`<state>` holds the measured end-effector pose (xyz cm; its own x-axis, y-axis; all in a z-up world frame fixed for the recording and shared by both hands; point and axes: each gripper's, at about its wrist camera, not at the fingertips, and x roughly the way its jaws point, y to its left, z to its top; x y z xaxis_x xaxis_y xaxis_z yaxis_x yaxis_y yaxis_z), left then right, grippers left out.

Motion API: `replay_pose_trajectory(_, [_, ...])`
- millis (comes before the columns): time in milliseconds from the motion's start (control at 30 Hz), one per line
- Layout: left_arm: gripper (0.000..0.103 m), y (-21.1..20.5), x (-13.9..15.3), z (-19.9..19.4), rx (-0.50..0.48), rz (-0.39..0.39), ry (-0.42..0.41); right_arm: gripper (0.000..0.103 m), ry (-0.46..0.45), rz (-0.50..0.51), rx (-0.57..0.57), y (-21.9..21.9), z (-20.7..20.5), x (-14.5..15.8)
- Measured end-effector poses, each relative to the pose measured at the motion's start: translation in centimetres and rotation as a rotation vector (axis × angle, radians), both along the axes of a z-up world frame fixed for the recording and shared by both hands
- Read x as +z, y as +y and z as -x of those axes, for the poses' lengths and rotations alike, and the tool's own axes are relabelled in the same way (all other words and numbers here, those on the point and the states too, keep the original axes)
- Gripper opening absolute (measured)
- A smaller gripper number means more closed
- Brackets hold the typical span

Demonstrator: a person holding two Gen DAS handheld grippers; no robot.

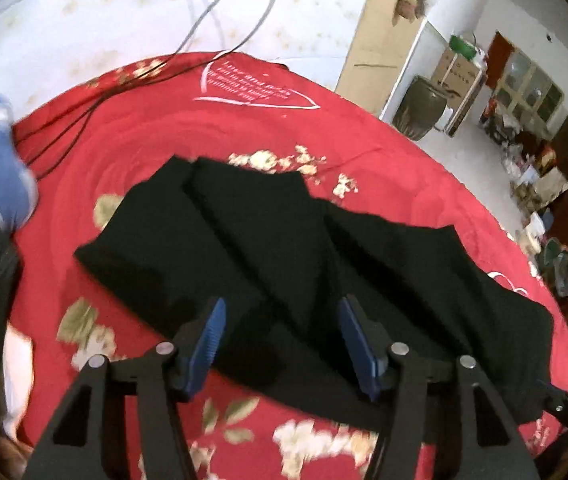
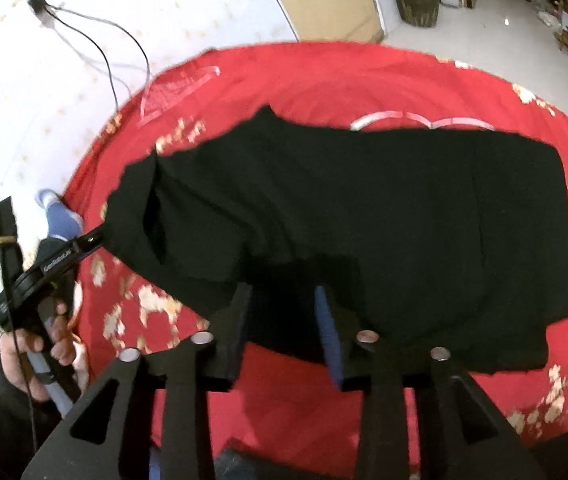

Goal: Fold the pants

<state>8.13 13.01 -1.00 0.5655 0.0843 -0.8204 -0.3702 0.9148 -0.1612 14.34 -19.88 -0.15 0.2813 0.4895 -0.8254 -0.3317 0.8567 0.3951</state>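
Note:
Black pants [image 1: 268, 240] lie spread on a red flowered bedspread [image 1: 132, 152], with folds and overlapping layers. My left gripper [image 1: 282, 312] is open, its blue pads wide apart just above the near edge of the pants. In the right wrist view the pants [image 2: 384, 216] fill the middle of the bedspread [image 2: 364, 76]. My right gripper [image 2: 284, 300] is open over the pants' near edge, nothing between its fingers. The left gripper [image 2: 92, 240] shows at the left, its tip touching the pants' left edge, held by a hand.
Cables [image 1: 212, 12] run over the white floor onto the bedspread. A foot in a blue sock [image 1: 0, 160] stands at the left. A dark ceramic jar [image 1: 420, 108], cardboard boxes and a cluttered cabinet stand at the back right.

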Motion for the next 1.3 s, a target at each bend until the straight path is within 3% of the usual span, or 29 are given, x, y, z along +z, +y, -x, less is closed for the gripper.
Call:
replay_pose_trajectory(167, [0.062, -2.0, -3.1, -6.3, -0.110, -0.130, 0.123, 0.039, -0.027, -0.037, -0.012, 0.1, -1.9, -0.8])
replay_pose_trajectory(200, [0.053, -2.2, -4.3, -7.4, -0.118, -0.170, 0.177, 0.039, -0.027, -0.046, -0.018, -0.1, -2.2, -1.1])
replay_pose_trajectory(267, [0.007, -2.2, -4.1, -7.8, -0.117, -0.221, 0.149, 0.039, -0.011, -0.062, -0.032, -0.5, -2.6, -1.8])
replay_pose_trajectory(300, [0.005, -1.7, -3.5, -7.8, -0.106, -0.222, 0.139, 0.039, 0.008, -0.075, -0.040, -0.8, -2.7, -2.1])
replay_pose_trajectory(367, [0.005, -0.1, -1.8, -6.9, -0.074, -0.150, 0.071, 0.039, 0.028, -0.108, -0.060, -1.3, -3.0, -2.4])
replay_pose_trajectory(467, [0.004, 1.8, 1.9, -5.2, -0.055, -0.109, -0.055, 0.039, 0.024, -0.134, -0.072, -1.4, -3.1, -2.4])
replay_pose_trajectory(533, [0.004, 2.8, 5.5, -3.1, -0.052, -0.110, -0.188, 0.039, 0.019, -0.138, -0.065, -1.2, -3.0, -2.3])
replay_pose_trajectory(600, [0.005, 4.0, 6.2, -1.2, -0.051, -0.078, -0.242, 0.039, 0.007, -0.137, -0.053, -0.9, -2.7, -2.1])
replay_pose_trajectory(667, [0.005, 5.1, 3.2, -0.7, -0.015, -0.070, -0.145, 0.039, -0.003, -0.126, -0.045, -0.7, -2.6, -2.1])
replay_pose_trajectory(733, [0.005, 6.9, -1.3, -0.2, 0.044, 0.006, -0.005, 0.039, 0.014, -0.117, -0.042, -0.6, -2.6, -2.5])
replay_pose_trajectory(800, [0.006, 8.2, -4.4, 1.1, 0.125, 0.072, 0.066, 0.039, 0.035, -0.104, -0.039, -0.4, -2.6, -2.9])
replay_pose_trajectory(900, [0.009, 7.8, -4.8, 1.5, 0.154, 0.062, 0.047, 0.039, 0.048, -0.113, -0.045, -0.5, -2.7, -3.1])
replay_pose_trajectory(1300, [0.013, 12.0, -5.6, 1.3, 0.261, 0.254, -0.048, 0.039, 0.103, -0.141, -0.091, -1.3, -3.1, -4.3])
